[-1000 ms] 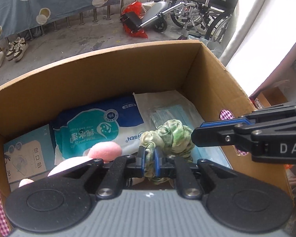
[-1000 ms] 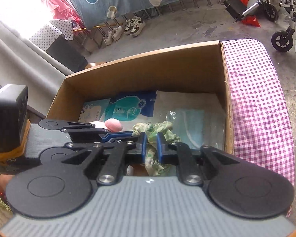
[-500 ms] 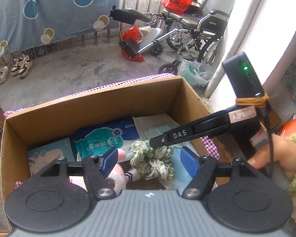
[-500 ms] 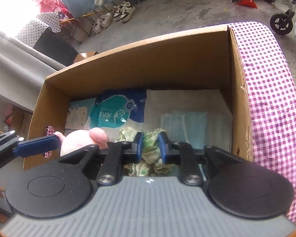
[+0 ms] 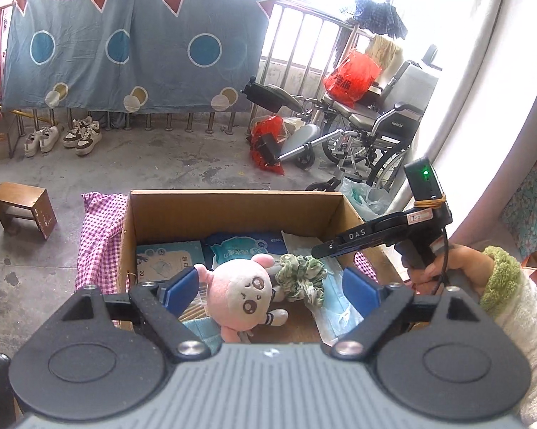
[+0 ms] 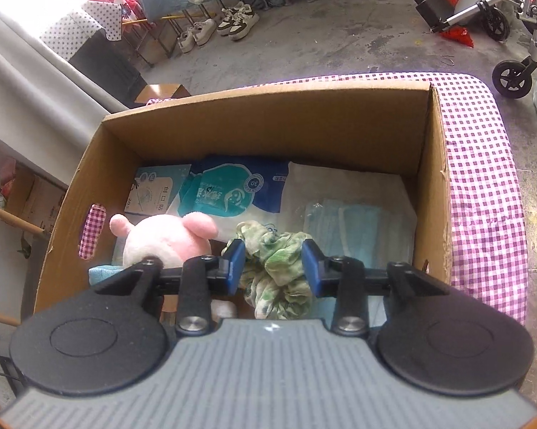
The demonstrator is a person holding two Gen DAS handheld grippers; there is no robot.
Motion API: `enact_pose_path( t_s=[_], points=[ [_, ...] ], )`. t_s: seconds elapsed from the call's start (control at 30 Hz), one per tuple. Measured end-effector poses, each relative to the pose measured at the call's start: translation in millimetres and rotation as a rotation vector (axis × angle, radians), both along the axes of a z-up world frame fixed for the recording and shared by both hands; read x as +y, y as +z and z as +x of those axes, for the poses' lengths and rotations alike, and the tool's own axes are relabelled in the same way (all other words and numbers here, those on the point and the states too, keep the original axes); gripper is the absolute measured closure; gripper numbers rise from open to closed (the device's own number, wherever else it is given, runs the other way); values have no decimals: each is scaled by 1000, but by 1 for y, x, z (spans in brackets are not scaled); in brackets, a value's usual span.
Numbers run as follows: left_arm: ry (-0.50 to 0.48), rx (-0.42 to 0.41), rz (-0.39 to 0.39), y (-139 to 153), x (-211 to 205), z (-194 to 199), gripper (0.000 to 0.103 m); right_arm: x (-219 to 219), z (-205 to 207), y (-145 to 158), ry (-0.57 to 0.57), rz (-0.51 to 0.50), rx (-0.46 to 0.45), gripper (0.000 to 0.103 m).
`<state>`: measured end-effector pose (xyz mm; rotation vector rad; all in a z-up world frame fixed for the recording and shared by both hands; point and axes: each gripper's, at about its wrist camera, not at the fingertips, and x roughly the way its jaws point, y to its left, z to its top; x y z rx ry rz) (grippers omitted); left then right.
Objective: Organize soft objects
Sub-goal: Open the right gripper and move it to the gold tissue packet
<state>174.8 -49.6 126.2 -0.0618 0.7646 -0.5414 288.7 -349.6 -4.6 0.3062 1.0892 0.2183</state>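
Both sets of jaws stand released. The left gripper [image 5: 271, 287] has its blue pads spread wide and holds nothing. The right gripper [image 6: 273, 266] has its pads parted on either side of the green scrunchie [image 6: 277, 266]; from the right wrist view a pad sits close at each flank of the fabric, but whether either touches it I cannot tell.

The scrunchie lies inside the cardboard box [image 6: 268, 121], near its front middle, resting on a clear packet of blue face masks [image 6: 354, 225]. In the left wrist view the right gripper's tip [image 5: 325, 248] hangs just above the scrunchie [image 5: 300, 279].

Just beside the scrunchie, toward the box's left wall, lies a pink plush toy [image 5: 241, 296], face up in the left wrist view, partly on a light blue cloth [image 6: 100, 273].

At the back of the box: a small blue carton [image 6: 154, 193] in the left corner, a blue-and-teal wet wipes pack [image 6: 232, 189] next to it, and a white sheet [image 6: 340, 186] to the right.

The box stands on a purple-and-white checked cloth [image 6: 483, 164].
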Motion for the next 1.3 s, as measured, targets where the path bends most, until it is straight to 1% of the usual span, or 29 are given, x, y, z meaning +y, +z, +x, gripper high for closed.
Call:
enact_pose_path(
  t_s=[0.03, 0.07, 0.23, 0.27, 0.33, 0.43, 0.53, 0.6, 0.67, 0.73, 0.8, 0.9, 0.97, 1.1, 1.23, 1.3],
  points=[
    [12, -2, -11, -1, 12, -9, 13, -3, -8, 7, -4, 6, -14, 62],
    [22, 3, -15, -2, 19, -16, 13, -5, -18, 16, -6, 18, -34, 60],
    [34, 41, -9, -21, 42, -41, 13, -18, -93, 68, -9, 115, -151, 57],
    [31, 47, -3, -27, 44, -46, 13, -20, -107, 76, -11, 134, -173, 56],
    [19, 62, 3, -39, 41, -55, 13, -23, -146, 94, -7, 183, -230, 51],
    [-18, 91, 15, -62, 30, -67, 13, -27, -194, 102, -8, 241, -270, 48],
    [-67, 123, 34, -88, 12, -76, 13, -23, -228, 88, -22, 280, -250, 47],
    [-111, 127, 48, -104, -3, -80, 13, -16, -240, 69, -31, 305, -215, 47],
    [-143, 151, 75, -120, -19, -81, 13, -3, -251, 43, -46, 311, -165, 47],
    [-184, 148, 92, -134, -34, -83, 13, 6, -254, 19, -66, 307, -127, 47],
    [-210, 150, 134, -148, -50, -84, 15, 19, -253, -9, -94, 290, -89, 47],
    [-232, 135, 175, -163, -66, -83, 20, 34, -246, -36, -112, 229, -60, 47],
    [-248, 131, 202, -173, -76, -81, 27, 42, -239, -46, -104, 193, -57, 48],
    [-277, 157, 214, -190, -89, -77, 32, 52, -224, -62, -89, 178, -14, 48],
    [-282, 177, 218, -200, -94, -72, 33, 60, -211, -69, -69, 97, 14, 48],
    [-288, 178, 216, -201, -96, -70, 33, 63, -208, -73, -58, 99, 27, 48]
  ],
)
